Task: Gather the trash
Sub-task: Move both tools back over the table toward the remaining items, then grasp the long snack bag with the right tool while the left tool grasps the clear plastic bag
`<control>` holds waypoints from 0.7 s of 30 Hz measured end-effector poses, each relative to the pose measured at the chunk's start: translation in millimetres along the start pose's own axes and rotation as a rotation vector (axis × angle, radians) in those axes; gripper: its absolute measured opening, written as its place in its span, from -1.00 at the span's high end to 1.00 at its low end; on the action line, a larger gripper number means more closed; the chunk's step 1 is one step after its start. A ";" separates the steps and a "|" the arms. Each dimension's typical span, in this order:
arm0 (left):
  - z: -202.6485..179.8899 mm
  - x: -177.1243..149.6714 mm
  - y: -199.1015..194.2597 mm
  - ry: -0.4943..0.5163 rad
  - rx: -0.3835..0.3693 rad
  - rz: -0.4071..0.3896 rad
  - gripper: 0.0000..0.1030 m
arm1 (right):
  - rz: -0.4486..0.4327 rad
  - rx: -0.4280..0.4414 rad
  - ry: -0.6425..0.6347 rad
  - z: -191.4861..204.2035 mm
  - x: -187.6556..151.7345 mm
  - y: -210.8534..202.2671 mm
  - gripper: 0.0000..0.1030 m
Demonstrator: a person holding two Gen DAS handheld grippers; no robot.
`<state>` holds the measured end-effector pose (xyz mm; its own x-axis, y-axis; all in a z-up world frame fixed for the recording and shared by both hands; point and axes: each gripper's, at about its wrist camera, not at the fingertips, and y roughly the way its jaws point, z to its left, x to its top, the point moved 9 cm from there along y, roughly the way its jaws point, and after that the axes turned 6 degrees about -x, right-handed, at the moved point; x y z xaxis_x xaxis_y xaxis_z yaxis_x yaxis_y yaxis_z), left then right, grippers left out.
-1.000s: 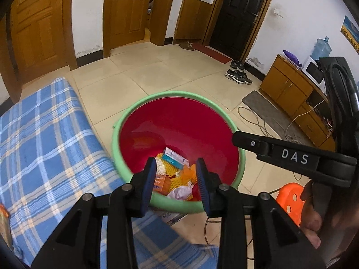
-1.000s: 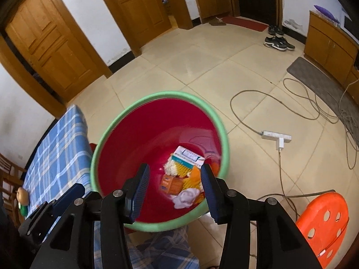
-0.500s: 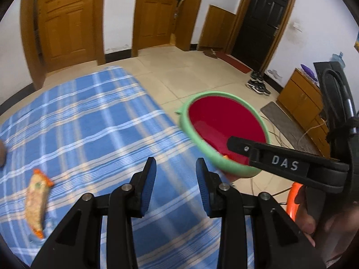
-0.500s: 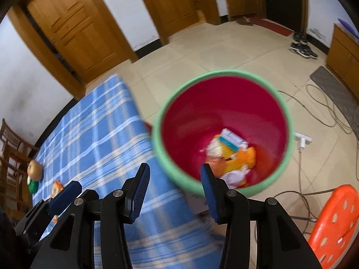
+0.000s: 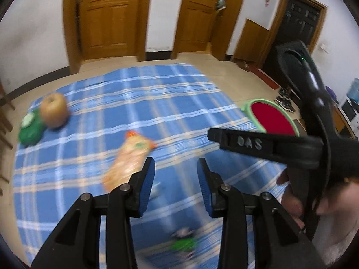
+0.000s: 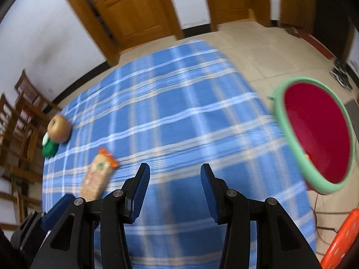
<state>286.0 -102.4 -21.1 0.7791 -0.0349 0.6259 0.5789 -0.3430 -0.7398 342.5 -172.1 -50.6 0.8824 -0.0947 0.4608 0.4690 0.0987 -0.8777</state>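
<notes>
The left gripper (image 5: pixel 176 172) is opening its empty jaws, a snack packet (image 5: pixel 128 161) lying at ten o'clock. The right gripper (image 6: pixel 175 179) is hanging with moderately parted, empty jaws, the red bin (image 6: pixel 314 132) at two o'clock.

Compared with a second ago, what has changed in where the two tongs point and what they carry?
Both tongs swung away from the red bin with the green rim to over the blue plaid cloth, toward the orange snack packet. The left tongs are opening slightly, with nothing between them; the right tongs remain open and empty. Nothing was grasped or released.
</notes>
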 end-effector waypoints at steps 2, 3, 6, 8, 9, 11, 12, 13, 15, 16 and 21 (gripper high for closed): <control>16.8 -12.7 -9.5 -0.019 0.038 0.018 0.11 | 0.020 -0.005 -0.043 23.8 -2.3 8.7 -0.02; 25.3 -22.6 -17.7 -0.026 0.058 0.025 0.10 | 0.032 -0.004 -0.064 34.8 -3.7 13.7 -0.15; 40.8 -46.5 -35.8 -0.049 0.091 0.038 -0.08 | 0.072 -0.006 -0.101 57.7 -9.5 25.6 -0.27; 44.3 -59.2 -42.2 -0.066 0.101 0.042 -0.08 | 0.095 -0.020 -0.123 71.7 -13.8 33.0 -0.38; 45.9 -67.2 -44.3 -0.079 0.102 0.051 -0.08 | 0.105 -0.024 -0.135 77.5 -15.3 35.9 -0.41; 46.3 -78.3 -45.0 -0.095 0.093 0.066 -0.08 | 0.123 -0.031 -0.150 88.2 -18.1 41.7 -0.41; 44.3 -83.6 -42.9 -0.092 0.086 0.072 -0.08 | 0.127 -0.029 -0.150 91.2 -18.9 43.8 -0.42; 43.1 -86.7 -40.7 -0.085 0.085 0.078 -0.08 | 0.128 -0.016 -0.143 95.4 -19.2 45.6 -0.43; 41.0 -91.2 -35.2 -0.080 0.076 0.084 -0.08 | 0.143 0.011 -0.136 103.2 -20.6 50.7 -0.44; 40.0 -93.3 -31.0 -0.086 0.066 0.087 -0.08 | 0.156 0.026 -0.137 107.4 -21.8 53.9 -0.45; 38.9 -104.2 -20.4 -0.116 0.042 0.080 0.03 | 0.139 -0.019 -0.223 117.8 -24.3 57.1 -0.47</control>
<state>202.3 -55.3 -80.9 0.8444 0.0491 0.5334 0.5215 -0.3034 -0.7975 352.3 -47.5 -96.4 0.9258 0.1397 0.3513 0.3436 0.0768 -0.9360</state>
